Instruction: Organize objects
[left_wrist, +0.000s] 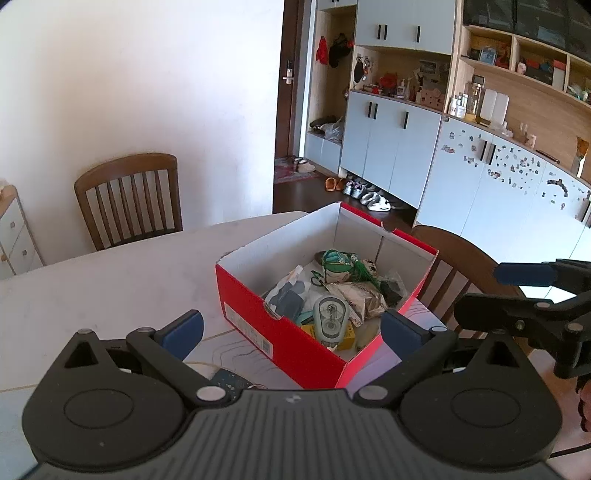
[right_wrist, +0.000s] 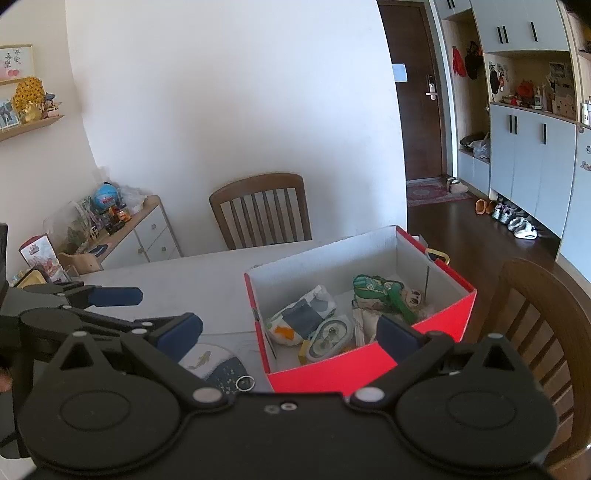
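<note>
A red shoebox (left_wrist: 258, 314) (right_wrist: 362, 369) with a white inside stands open on the white table (left_wrist: 110, 280). It holds several small things: a green doll (left_wrist: 341, 264) (right_wrist: 384, 291), a clear tape dispenser (left_wrist: 330, 314) (right_wrist: 327, 334), packets and wrappers. My left gripper (left_wrist: 291, 326) is open and empty above the box's near corner. My right gripper (right_wrist: 290, 334) is open and empty above the box's near side. A round blue-and-white coaster with a metal ring (right_wrist: 221, 363) (left_wrist: 229, 382) lies on the table before the box.
A wooden chair (left_wrist: 129, 199) (right_wrist: 260, 208) stands at the table's far side, another chair (right_wrist: 543, 332) at the right. A low cabinet with toys (right_wrist: 122, 229) stands at the left wall. Grey-blue cupboards (left_wrist: 480, 184) line the right wall.
</note>
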